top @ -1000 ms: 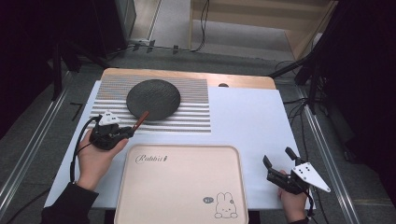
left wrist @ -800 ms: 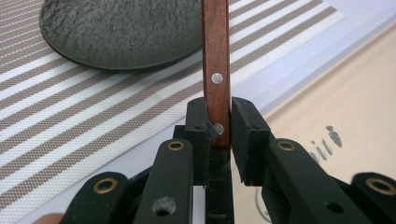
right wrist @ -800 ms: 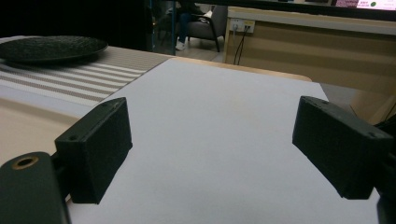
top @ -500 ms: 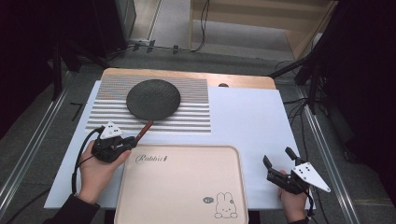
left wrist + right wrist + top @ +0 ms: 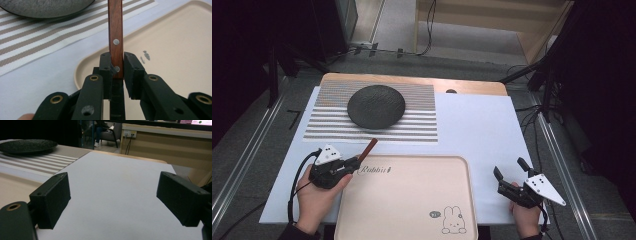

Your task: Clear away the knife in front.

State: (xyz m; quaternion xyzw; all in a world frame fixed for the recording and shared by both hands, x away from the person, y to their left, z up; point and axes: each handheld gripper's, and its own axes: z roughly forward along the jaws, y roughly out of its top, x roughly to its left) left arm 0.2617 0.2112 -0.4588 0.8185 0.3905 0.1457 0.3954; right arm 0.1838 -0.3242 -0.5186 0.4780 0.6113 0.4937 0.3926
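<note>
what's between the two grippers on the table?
The beige tray lies between the left gripper, shut on a wooden handle, and the open right gripper, plus bare white sheet; high view.

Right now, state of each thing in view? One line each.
Left tool: shut on the wooden handle, beside the tray's left edge.
Wooden handle: held off the table, free end pointing toward the plate.
Right tool: open, nothing between its jaws, right of the tray.
Black plate: lying on the striped mat, nothing on it.
Striped mat: flat on the table.
Tray: flat, nothing in it.
</note>
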